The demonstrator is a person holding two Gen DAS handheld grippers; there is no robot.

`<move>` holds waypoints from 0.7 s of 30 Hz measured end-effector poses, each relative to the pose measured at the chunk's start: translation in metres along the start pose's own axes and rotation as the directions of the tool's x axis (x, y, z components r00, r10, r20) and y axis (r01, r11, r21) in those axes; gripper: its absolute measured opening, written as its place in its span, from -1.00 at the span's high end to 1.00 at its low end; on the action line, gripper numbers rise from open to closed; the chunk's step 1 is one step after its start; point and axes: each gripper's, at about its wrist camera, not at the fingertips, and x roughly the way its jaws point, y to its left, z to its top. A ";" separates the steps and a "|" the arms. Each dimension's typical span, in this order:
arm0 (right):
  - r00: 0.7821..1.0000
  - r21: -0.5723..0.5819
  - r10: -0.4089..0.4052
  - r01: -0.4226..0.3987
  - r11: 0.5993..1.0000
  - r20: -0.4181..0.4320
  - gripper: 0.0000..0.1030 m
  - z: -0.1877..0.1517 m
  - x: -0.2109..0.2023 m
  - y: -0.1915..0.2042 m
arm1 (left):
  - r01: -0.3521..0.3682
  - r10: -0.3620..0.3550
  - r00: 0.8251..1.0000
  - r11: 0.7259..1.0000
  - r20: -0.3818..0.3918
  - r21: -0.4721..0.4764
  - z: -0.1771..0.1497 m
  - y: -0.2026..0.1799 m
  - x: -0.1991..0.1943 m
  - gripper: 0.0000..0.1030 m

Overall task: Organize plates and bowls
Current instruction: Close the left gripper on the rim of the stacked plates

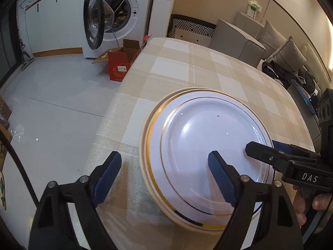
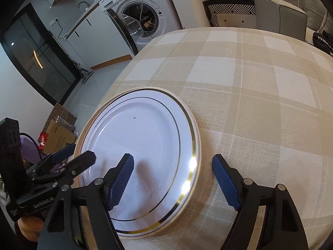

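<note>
Left tongs (image 1: 164,173): spread wide, holding nothing; they straddle the near-left rim of the plates, one finger over the cloth, the other over the top plate's well, probably placed to nudge or steady the pile.
Right tongs (image 2: 172,174): also wide and empty; one finger hangs over the plate, the other over bare cloth beside its right rim. Whether either finger touches the china cannot be told.
Top plate (image 1: 208,145): white with thin gold lines, lying flat and upright, sitting slightly off-centre on the one beneath.
Lower plate (image 1: 148,145): only its cream rim with a gold band shows past the upper plate's left edge; the offset suggests the stack is not yet squared. More plates beneath cannot be ruled out.
Contents: the plates carry nothing but a small dark speck; no bowls are in sight.
Bench (image 2: 249,83): covered with a beige checked cloth; the stack lies near its front-left edge.
Washing machine (image 1: 122,10): beyond the bench, door swung open.
Red box (image 1: 118,66): on the floor, flaps open.
</note>
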 end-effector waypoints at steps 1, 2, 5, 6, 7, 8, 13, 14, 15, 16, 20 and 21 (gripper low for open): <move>1.000 -0.005 0.007 -0.007 1.000 0.003 -0.36 0.000 0.000 0.002 | 0.008 -0.008 1.000 1.000 -0.003 0.024 -0.001 -0.004 0.001 -0.56; 1.000 -0.010 0.018 -0.017 1.000 0.005 -0.28 0.000 0.001 0.003 | 0.020 -0.019 1.000 0.999 -0.005 0.048 -0.002 -0.009 0.001 -0.52; 1.000 -0.042 -0.019 0.019 0.999 0.012 -0.22 -0.002 0.002 0.009 | -0.018 0.018 1.000 0.995 -0.002 0.094 -0.004 -0.017 0.002 -0.49; 1.000 -0.046 -0.022 0.023 0.999 0.018 -0.21 -0.003 0.002 0.010 | -0.021 0.022 1.000 0.995 -0.002 0.098 -0.004 -0.017 0.002 -0.49; 1.000 -0.043 -0.022 0.023 0.999 0.022 -0.20 -0.003 0.001 0.009 | -0.021 0.021 1.000 0.995 -0.002 0.099 -0.004 -0.018 0.001 -0.49; 1.000 -0.041 -0.021 0.022 0.999 0.021 -0.20 -0.004 0.001 0.008 | -0.021 0.021 1.000 0.994 -0.003 0.104 -0.004 -0.018 0.001 -0.49; 0.999 -0.027 -0.028 0.029 0.999 0.019 -0.20 -0.012 -0.008 0.004 | -0.023 0.026 1.000 0.990 -0.014 0.140 -0.009 -0.027 -0.001 -0.49; 0.999 -0.021 -0.030 0.030 0.999 0.021 -0.20 -0.014 -0.011 0.003 | -0.020 0.022 1.000 0.990 -0.015 0.142 -0.011 -0.029 -0.002 -0.49; 0.999 -0.018 -0.031 0.031 0.999 0.024 -0.20 -0.017 -0.014 0.001 | -0.017 0.020 1.000 0.989 -0.016 0.145 -0.013 -0.031 -0.003 -0.49; 0.999 -0.015 -0.031 0.031 0.999 0.028 -0.20 -0.020 -0.017 0.000 | -0.014 0.016 1.000 0.989 -0.016 0.147 -0.014 -0.033 -0.005 -0.49; 0.999 -0.002 -0.032 0.032 0.999 0.036 -0.20 -0.036 -0.031 -0.003 | -0.007 0.011 1.000 0.987 -0.018 0.161 -0.023 -0.041 -0.011 -0.49; 0.999 -0.001 -0.036 0.036 0.999 0.039 -0.20 -0.041 -0.035 -0.003 | -0.005 0.008 1.000 0.986 -0.019 0.165 -0.026 -0.043 -0.013 -0.49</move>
